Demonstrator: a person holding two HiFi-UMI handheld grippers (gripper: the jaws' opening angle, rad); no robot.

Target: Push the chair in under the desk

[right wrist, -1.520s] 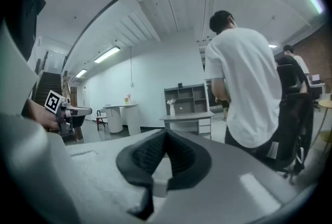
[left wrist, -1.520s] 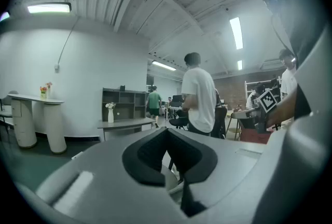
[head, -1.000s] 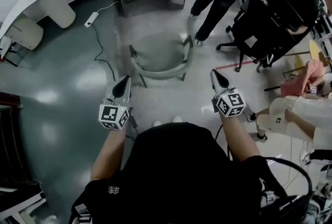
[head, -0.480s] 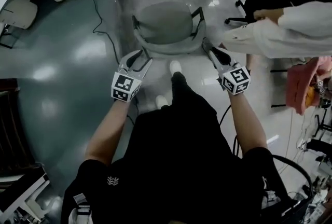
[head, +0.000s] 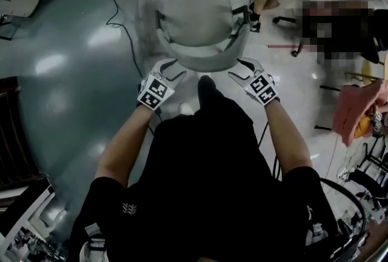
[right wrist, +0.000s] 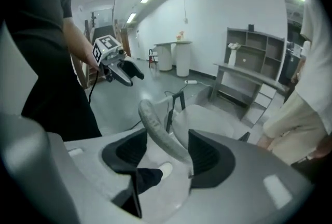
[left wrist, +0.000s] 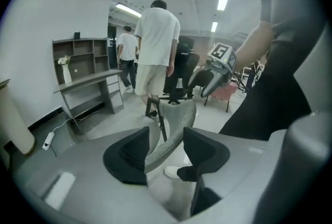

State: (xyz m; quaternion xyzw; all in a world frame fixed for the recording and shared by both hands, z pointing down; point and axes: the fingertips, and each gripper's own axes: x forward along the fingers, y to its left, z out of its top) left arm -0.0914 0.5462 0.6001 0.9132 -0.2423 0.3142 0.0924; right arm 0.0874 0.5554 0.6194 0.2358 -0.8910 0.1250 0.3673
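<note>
- Grey woven fabric over a stiff curved shell on thin black metal legs: the chair (head: 200, 27) looks rigid and fairly light. It should slide readily on the glossy floor (head: 73, 73), though an uneven push may make it swivel.
- It stands on the floor, well short of the front edge of the desk (left wrist: 85, 80) tabletop, with its back turned to the person.
- The best hold looks like the backrest rim (right wrist: 155, 124), one gripper towards each end, pushing evenly.
- The left gripper (head: 171, 68) has its jaws spread, straddling the rim without pinching it; the right gripper (head: 239, 70) does likewise.
- No brand, label or writing is legible; the marker cubes (head: 154, 92) carry only black-and-white square patterns.
</note>
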